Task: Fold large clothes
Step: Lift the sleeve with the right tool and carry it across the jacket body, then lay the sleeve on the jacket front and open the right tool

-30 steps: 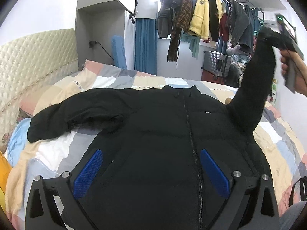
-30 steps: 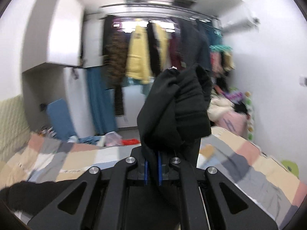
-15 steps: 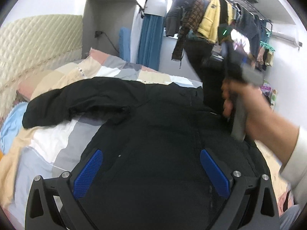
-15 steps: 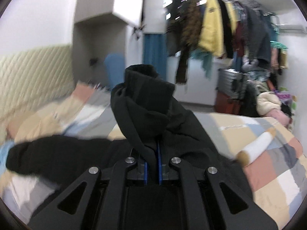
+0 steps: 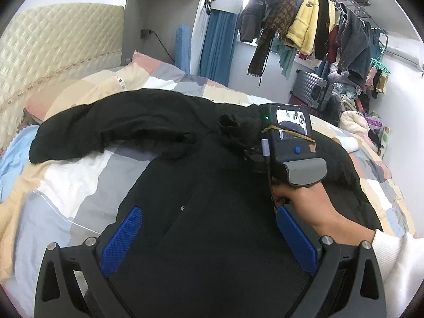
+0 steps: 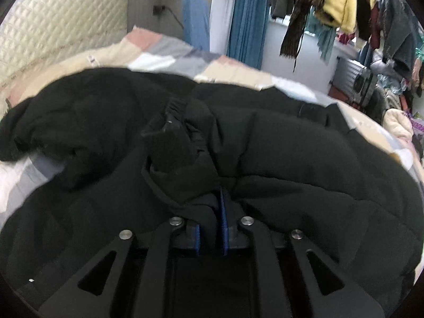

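A large black padded jacket point(image 5: 201, 185) lies spread on the patchwork bedspread point(image 5: 66, 185). Its left sleeve point(image 5: 106, 129) stretches out to the left. My left gripper point(image 5: 209, 235) is open and empty, low over the jacket's lower body. My right gripper point(image 6: 210, 228) is shut on the cuff of the right sleeve point(image 6: 175, 145), which is folded across the jacket's chest. In the left wrist view the right gripper's body point(image 5: 288, 143) and the hand holding it sit over the chest, with the sleeve cuff point(image 5: 233, 124) bunched in front.
A quilted cream headboard point(image 5: 53, 50) stands at the left. A rail of hanging clothes point(image 5: 304, 21) and a grey suitcase point(image 5: 315, 90) stand beyond the bed's far side. Piled clothes point(image 5: 355, 122) lie at the right.
My right gripper has carried the right sleeve from high at the right down and leftward across the jacket's chest. My left gripper stayed open over the lower body.
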### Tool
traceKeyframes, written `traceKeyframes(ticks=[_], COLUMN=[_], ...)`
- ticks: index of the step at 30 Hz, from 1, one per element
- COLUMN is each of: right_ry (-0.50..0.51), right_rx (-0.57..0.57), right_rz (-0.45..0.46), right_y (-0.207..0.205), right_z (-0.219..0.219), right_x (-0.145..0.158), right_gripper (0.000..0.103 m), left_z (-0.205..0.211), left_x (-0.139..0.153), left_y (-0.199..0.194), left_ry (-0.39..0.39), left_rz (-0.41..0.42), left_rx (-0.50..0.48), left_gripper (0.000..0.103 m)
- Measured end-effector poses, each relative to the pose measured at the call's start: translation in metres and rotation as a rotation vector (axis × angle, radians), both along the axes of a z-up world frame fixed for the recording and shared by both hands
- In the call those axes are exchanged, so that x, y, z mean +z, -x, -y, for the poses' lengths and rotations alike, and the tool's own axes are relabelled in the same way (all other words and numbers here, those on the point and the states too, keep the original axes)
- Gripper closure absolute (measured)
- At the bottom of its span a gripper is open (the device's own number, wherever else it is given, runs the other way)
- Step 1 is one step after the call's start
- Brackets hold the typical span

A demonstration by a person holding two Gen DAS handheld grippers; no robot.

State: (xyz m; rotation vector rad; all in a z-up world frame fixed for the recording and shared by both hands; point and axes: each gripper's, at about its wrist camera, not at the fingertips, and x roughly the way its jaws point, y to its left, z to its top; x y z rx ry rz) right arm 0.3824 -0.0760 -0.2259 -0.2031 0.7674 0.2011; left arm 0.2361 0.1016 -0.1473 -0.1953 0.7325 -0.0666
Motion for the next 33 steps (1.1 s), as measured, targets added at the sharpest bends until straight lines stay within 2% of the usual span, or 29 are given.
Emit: traceKeyframes(ticks=[4,8,11,12,14,15,16,19,22,29,33], right_ry=[-0.055,-0.143,-0.178,-0.185,-0.204,-0.224,-0.245,-0.248,-0.27,-0.299,-0.328], right_rx=[0.026,0.038,0.055,0.063,0.079,0.094,0.107,0.135,0.136,0.082,0.027], right_rz=[-0.043,-0.099,-0.134,-0.14,-0.142,-0.141,-0.13,-0.063,-0.037,0.061,0.097], right_y=[-0.002,0.003,0.009,0.013,0.021,0.026,0.032,0.051,0.067,0.113,0.139], right_z=[-0.002,0.003,0.007,0.008,0.009,0.01,0.011,0.014,0.024,0.073,0.106], right_x=[0.002,0.003,0.007,0.009,0.015,0.019,0.026,0.051,0.074,0.127,0.147], right_gripper=[0.08,0.078,0.074,0.069,0.055,0.033,0.019,0.019,0.019,0.019,0.019], left_z=[-0.001,-0.005,-0.005,-0.004,-0.002,0.0,0.002,0.005,0.011,0.033,0.048], left_x=[-0.006,-0.005,-0.004,-0.004,-0.002,0.0,0.001,0.008,0.017,0.042,0.05], left_y=[-0.003,-0.005,-0.004,-0.003,0.0,0.002,0.004,0.01,0.017,0.038,0.047], left_ry=[0.016,0.029,0.014,0.007,0.0,-0.007,-0.014,-0.029,-0.05,-0.104,-0.12], left_rz=[-0.014,-0.013,-0.006,-0.006,-0.002,0.0,0.004,0.016,0.036,0.089,0.104], left_rx=[0.001,0.012,0.019,0.021,0.021,0.022,0.023,0.026,0.024,0.0,-0.018], left_gripper=[0.0,0.0,0.0,0.0,0.0,0.0,0.0,0.0,0.0,0.0,0.0])
